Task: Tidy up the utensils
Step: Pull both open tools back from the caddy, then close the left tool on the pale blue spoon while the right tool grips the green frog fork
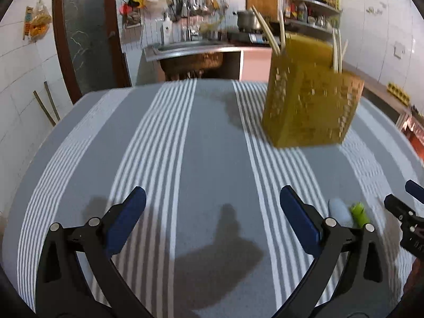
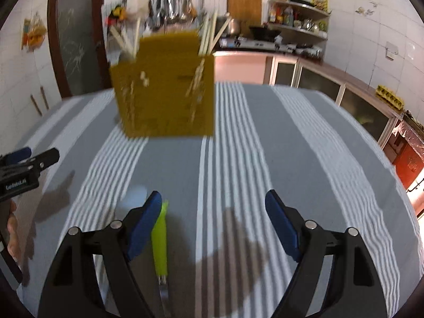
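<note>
A yellow perforated utensil holder (image 1: 310, 100) (image 2: 164, 92) stands on the striped tablecloth (image 1: 212, 137) with pale chopsticks (image 1: 267, 30) sticking out of it. A green-handled utensil (image 2: 160, 238) (image 1: 359, 213) lies on the cloth beside a pale blue-white handle (image 2: 136, 193) (image 1: 339, 209). My right gripper (image 2: 214, 201) is open low over the cloth. The green handle lies between its fingers, close to the left finger (image 2: 145, 222), and the pads are not pressing on it. My left gripper (image 1: 212, 204) is open wide over bare cloth, left of both handles. Each gripper shows at the edge of the other's view.
The table's far edge (image 1: 185, 82) faces a sink and counter (image 1: 190, 47). Glass-fronted cabinets (image 2: 318, 84) run along the right wall and a dark door (image 1: 87, 39) is at the back left. A person's hand (image 2: 12, 228) holds the left gripper.
</note>
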{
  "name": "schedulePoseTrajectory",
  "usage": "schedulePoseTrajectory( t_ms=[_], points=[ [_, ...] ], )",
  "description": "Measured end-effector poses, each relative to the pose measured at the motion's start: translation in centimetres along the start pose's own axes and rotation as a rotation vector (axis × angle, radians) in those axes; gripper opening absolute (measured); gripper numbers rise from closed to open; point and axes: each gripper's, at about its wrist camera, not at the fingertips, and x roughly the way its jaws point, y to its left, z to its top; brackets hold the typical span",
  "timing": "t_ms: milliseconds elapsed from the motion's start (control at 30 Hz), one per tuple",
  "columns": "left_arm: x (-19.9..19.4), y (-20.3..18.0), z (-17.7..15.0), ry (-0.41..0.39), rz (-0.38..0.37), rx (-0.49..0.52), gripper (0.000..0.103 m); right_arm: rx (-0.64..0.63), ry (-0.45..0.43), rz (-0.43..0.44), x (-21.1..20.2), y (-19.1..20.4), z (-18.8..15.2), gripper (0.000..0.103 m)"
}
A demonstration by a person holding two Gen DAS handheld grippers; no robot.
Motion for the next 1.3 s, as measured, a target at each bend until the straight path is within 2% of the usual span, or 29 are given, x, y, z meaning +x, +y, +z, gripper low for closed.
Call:
schedulePoseTrajectory(
  t_ms=[100, 333, 400, 467, 533, 567, 600, 800, 1000, 1200, 1267, 1300],
  points=[
    [0.4, -0.4, -0.9, 0.021, 0.005, 0.023, 0.098, -0.003, 0.035, 0.006, 0.6, 0.4, -1.2, 0.079],
    [0.3, -1.1, -1.7, 0.046, -0.003, 0.04, 0.098, -0.053, 0.11, 0.015, 1.6, 1.9, -1.2, 0.076],
    [0.2, -1.3, -1.7, 0.048, -0.001, 0.046, 0.098, -0.078, 0.142, 0.02, 2.3, 2.6, -1.2, 0.06],
    [0.2, -1.5, -1.6, 0.05, -0.001, 0.047, 0.098, -0.085, 0.157, 0.031, 2.7, 2.9, -1.4, 0.054],
    [0.1, -1.8, -1.5, 0.055, -0.005, 0.046, 0.098, -0.08, 0.156, 0.046, 2.8, 2.9, -1.3, 0.037],
    [0.0, -2.0, -1.4, 0.057, -0.011, 0.045, 0.098, -0.083, 0.16, 0.056, 2.7, 2.9, -1.2, 0.023],
    [-0.1, -2.3, -1.4, 0.058, -0.017, 0.043, 0.098, -0.089, 0.158, 0.056, 2.6, 2.9, -1.1, 0.017],
    [-0.3, -5.3, -1.3, 0.073, -0.058, 0.057, 0.098, -0.065, 0.146, 0.055, 2.3, 0.9, -1.0, 0.017],
    [0.2, -9.4, -1.7, 0.116, -0.116, 0.076, 0.098, -0.006, 0.147, -0.007, 2.4, -3.5, -0.9, 0.017],
    [1.5, -12.7, -2.5, 0.173, -0.142, 0.085, 0.097, 0.014, 0.155, -0.007, 2.6, -5.2, -1.2, 0.017],
    [1.9, -13.0, -2.7, 0.191, -0.147, 0.088, 0.093, 0.014, 0.153, -0.006, 2.7, -5.3, -1.3, 0.017],
    [2.2, -13.3, -2.7, 0.203, -0.15, 0.091, 0.086, 0.015, 0.153, -0.005, 2.8, -5.3, -1.3, 0.017]
  ],
)
